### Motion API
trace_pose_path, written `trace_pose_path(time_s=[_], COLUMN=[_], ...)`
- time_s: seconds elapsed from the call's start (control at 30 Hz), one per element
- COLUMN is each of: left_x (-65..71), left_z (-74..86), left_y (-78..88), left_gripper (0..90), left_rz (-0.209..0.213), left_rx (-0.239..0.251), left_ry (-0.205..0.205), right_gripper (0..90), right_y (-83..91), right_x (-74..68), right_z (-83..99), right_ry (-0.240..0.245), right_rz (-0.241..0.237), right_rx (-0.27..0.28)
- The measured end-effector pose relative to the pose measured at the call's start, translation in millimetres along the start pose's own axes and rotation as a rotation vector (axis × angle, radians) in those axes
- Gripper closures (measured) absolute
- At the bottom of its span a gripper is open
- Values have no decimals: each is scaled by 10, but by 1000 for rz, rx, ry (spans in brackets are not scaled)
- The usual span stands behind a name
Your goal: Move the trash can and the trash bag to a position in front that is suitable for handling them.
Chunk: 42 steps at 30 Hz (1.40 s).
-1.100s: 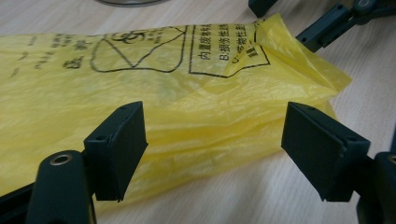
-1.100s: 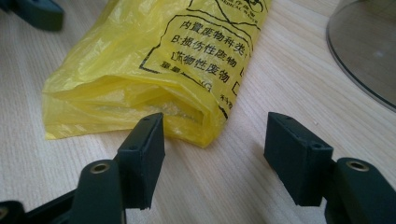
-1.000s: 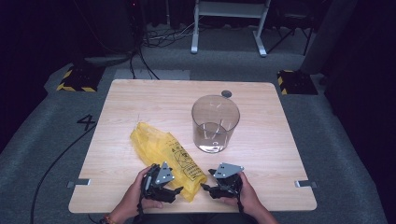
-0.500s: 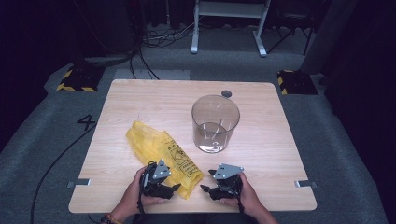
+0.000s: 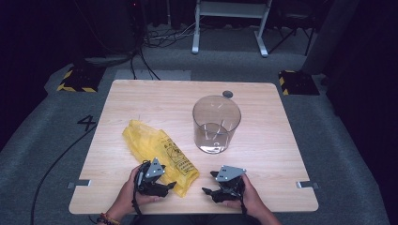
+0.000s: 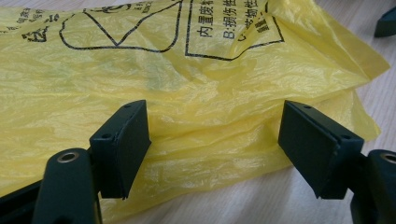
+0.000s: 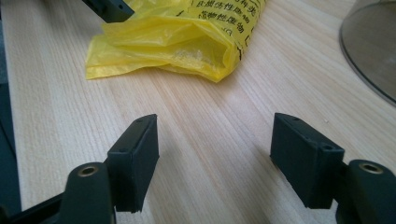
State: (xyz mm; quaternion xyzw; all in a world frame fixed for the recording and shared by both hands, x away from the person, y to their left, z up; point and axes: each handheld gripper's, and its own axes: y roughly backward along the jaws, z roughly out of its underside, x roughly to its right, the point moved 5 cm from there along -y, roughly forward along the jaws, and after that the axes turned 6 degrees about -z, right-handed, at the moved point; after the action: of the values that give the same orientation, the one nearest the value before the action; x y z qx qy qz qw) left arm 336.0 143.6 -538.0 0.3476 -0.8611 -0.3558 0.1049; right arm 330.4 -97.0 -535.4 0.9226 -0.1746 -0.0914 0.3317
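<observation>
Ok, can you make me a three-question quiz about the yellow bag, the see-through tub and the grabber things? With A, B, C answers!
1. Where does the clear tub stand?
A. on the floor
B. on the wooden table, behind the bag
C. on top of the bag

2. What colour is the plastic bag?
A. yellow with black print
B. plain blue
C. red

3. How do the jaws of the left gripper stand?
A. pinched tight on the tub
B. squeezed shut on nothing
C. apart, with the bag's edge between them, unpinched

Answers: 1 B, the high view shows the tub on the table beyond the bag. 2 A, yellow film with black lettering shows in both gripper views. 3 C, the left gripper view shows both pads wide apart with bag folds between them.
</observation>
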Motion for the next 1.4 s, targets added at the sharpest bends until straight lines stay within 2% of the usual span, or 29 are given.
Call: trace_pose_path(time_s=[0.07,0.13,0.23,0.3,0.33,0.37,0.43,0.5,0.53,0.7,0.9,1.03,1.2,1.27,1.3,1.4], left_x=[-8,-8,-7,-7,-7,-10,-18,-39,-54,-119,-115,-115,-115,-116,-115,-116], left_z=[5,7,7,8,8,12,19,36,47,80,80,80,80,80,80,80], left_y=[5,6,6,6,6,11,18,34,45,71,70,70,70,70,70,70], left_gripper=[249,248,249,249,249,249,249,249,249,249,250,250,250,250,250,250], left_rz=[0,-1,-3,-3,-3,-2,0,4,4,-5,-9,-10,-10,-9,-9,-10], left_rx=[0,1,1,1,1,-1,-1,0,-1,1,3,3,3,3,3,3], left_ry=[-1,0,1,2,2,2,-1,-2,-2,6,11,11,11,11,11,10], right_gripper=[323,318,337,363,363,380,382,395,395,414,421,420,426,440,461,487], right_y=[38,123,317,508,508,618,665,774,774,945,982,970,909,881,846,806], right_x=[-3,4,6,28,28,54,68,123,123,271,376,419,509,561,621,656], right_z=[-15,-66,-205,-354,-354,-473,-530,-683,-683,-938,-1094,-1198,-1280,-1303,-1323,-1334], right_ry=[-5,10,24,58,58,74,84,112,112,132,138,132,131,115,92,82], right_rz=[-15,8,5,33,33,53,61,99,99,142,163,165,168,159,146,137], right_rx=[12,26,82,116,116,142,151,155,155,170,162,169,150,147,148,133])
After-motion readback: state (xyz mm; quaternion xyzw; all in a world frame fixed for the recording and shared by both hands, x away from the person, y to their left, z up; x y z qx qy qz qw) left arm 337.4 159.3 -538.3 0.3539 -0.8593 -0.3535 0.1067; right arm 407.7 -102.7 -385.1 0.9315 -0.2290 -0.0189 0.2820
